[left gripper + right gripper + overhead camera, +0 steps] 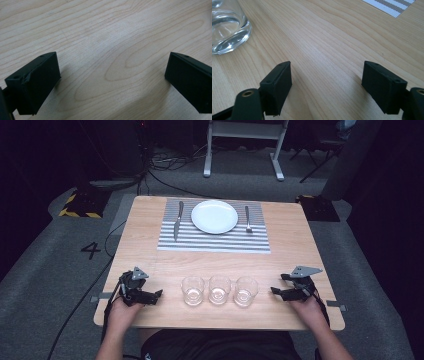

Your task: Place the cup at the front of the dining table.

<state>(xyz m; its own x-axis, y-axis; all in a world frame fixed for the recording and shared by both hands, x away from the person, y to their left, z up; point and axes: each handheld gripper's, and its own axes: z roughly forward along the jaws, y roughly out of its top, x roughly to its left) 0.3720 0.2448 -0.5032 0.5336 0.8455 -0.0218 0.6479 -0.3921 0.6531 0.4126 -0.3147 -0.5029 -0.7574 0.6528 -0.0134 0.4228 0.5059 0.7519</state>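
Left gripper (150,296): near left table edge, jaws wide apart, empty, over bare wood.
Glasses: three clear ones (193,290), (219,289), (245,291) in a row between the grippers, apart from both.
Right gripper (280,284): near right edge, jaws wide apart, empty; nearest glass (227,25) off to its side.
Placemat (215,240): striped, far side; knife (177,220), white plate (214,216), fork (247,218).
Table (150,255): light wood.
Floor (50,270): grey carpet, cables, dim room.

The bench (150,255) is evenly lit from above while the surrounding room stays dark; the high view is soft, and both gripper views show faint shadows beneath sharp jaws
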